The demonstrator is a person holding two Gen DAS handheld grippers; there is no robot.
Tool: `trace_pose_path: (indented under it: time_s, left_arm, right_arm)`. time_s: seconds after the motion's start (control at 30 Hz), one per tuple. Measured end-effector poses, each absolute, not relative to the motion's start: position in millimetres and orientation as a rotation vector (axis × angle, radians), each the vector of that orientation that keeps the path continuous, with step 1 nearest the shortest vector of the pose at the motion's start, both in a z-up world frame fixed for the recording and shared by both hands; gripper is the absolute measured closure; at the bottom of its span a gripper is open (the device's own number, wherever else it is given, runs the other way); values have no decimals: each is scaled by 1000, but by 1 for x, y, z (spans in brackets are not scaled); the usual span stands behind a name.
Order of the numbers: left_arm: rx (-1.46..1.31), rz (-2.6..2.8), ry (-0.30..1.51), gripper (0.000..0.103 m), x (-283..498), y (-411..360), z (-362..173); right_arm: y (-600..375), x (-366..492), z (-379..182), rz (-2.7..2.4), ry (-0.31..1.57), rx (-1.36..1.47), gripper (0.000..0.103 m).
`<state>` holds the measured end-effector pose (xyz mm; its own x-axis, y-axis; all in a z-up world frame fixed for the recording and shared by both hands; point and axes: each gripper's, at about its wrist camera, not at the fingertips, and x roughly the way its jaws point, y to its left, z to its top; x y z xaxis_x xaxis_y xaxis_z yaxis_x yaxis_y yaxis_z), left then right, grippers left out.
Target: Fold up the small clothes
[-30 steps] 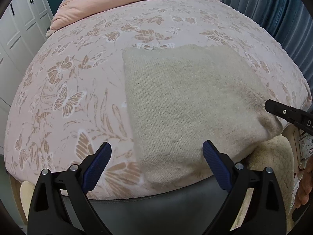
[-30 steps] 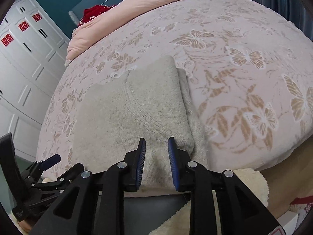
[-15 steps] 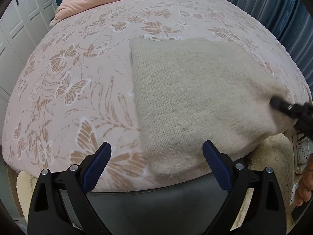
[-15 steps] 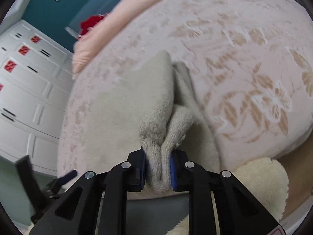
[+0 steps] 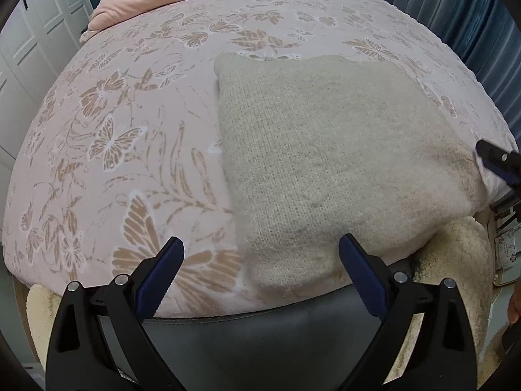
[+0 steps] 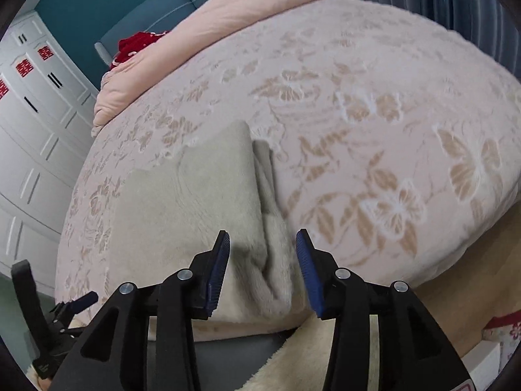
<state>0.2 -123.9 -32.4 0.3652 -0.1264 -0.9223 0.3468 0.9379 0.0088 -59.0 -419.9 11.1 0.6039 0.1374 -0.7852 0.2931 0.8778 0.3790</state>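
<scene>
A folded beige knit garment [image 5: 332, 163] lies on the pink butterfly-print bed [image 5: 130, 123], near its front edge. My left gripper [image 5: 260, 277] is open and empty, its jaws spread wide just in front of the garment's near left corner. My right gripper [image 6: 262, 270] is open, its jaws either side of the garment's [image 6: 195, 208] bunched right edge without holding it. One fingertip of the right gripper shows at the right edge of the left wrist view [image 5: 495, 159].
A pink duvet [image 6: 228, 22] and a red item [image 6: 136, 44] lie at the head of the bed. White wardrobe doors [image 6: 32, 123] stand on the left, blue curtains [image 5: 482, 32] on the right. A cream fleecy rug [image 5: 452, 260] lies below the bed's dark frame [image 5: 260, 335].
My right gripper was shut on the garment's right edge half a second ago and has now opened and let it go. The left gripper stayed open and moved slightly closer.
</scene>
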Motion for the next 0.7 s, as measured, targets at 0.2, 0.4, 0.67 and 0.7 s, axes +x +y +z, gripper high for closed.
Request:
trace_pose_path:
  time_s: [0.2,0.4,0.67,0.7]
  left_arm:
    - [232,-317,1142,9,0,-125,-32]
    - [234,-314,1135,9,-1,-124,-29]
    - [221,-327,1140,9,-3,-128,-29]
    - [220,-332,1138,9,-3,-128,-28]
  right_arm:
    - [-371,-7,-6,85,1000,427,64]
    - [-342,-2,-27,40,1083,288,65]
    - [-395,-47,-7,-125,1037,357,46]
    - [-403,-51,-15,-129,1054,399,46]
